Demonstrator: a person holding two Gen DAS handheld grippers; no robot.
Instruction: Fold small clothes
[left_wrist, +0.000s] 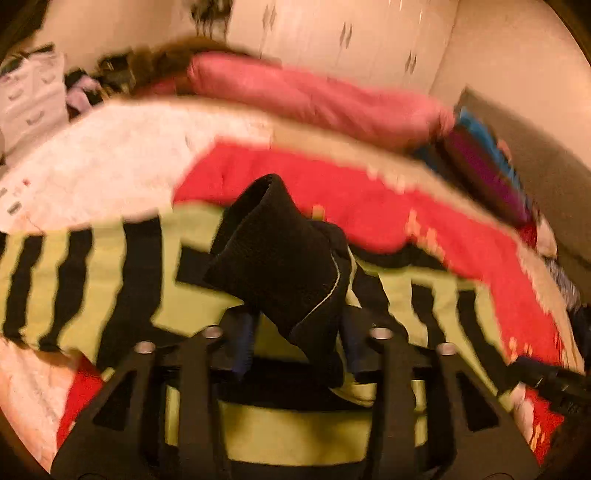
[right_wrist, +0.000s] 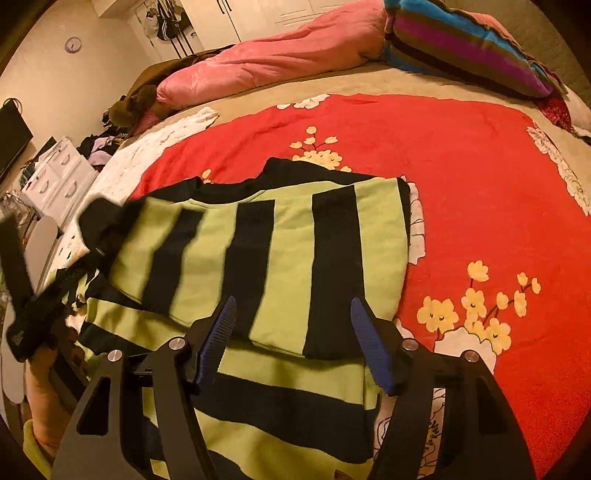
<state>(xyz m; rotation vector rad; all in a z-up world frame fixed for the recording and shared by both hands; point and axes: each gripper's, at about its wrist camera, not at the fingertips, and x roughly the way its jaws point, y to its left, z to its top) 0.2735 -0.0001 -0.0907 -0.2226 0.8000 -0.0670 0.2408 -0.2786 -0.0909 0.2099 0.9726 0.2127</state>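
Note:
A lime-green and black striped top (right_wrist: 280, 258) lies spread on the red flowered bedspread (right_wrist: 480, 177). One side is folded over onto the body. In the left wrist view its black sleeve end (left_wrist: 280, 258) stands up between the blue pads of my left gripper (left_wrist: 297, 343). A strip of green shows between the cloth and the left pad (left_wrist: 243, 343), so the jaws stand open around the sleeve end. My right gripper (right_wrist: 293, 343) hovers open over the near part of the top, with nothing between its fingers. The left wrist view is blurred.
A pink quilt (right_wrist: 280, 55) and a striped pillow (right_wrist: 461, 44) lie at the far side of the bed. White drawers (right_wrist: 59, 177) and a heap of clothes (right_wrist: 99, 147) stand beyond the bed's left edge. A hand (right_wrist: 44, 387) shows at lower left.

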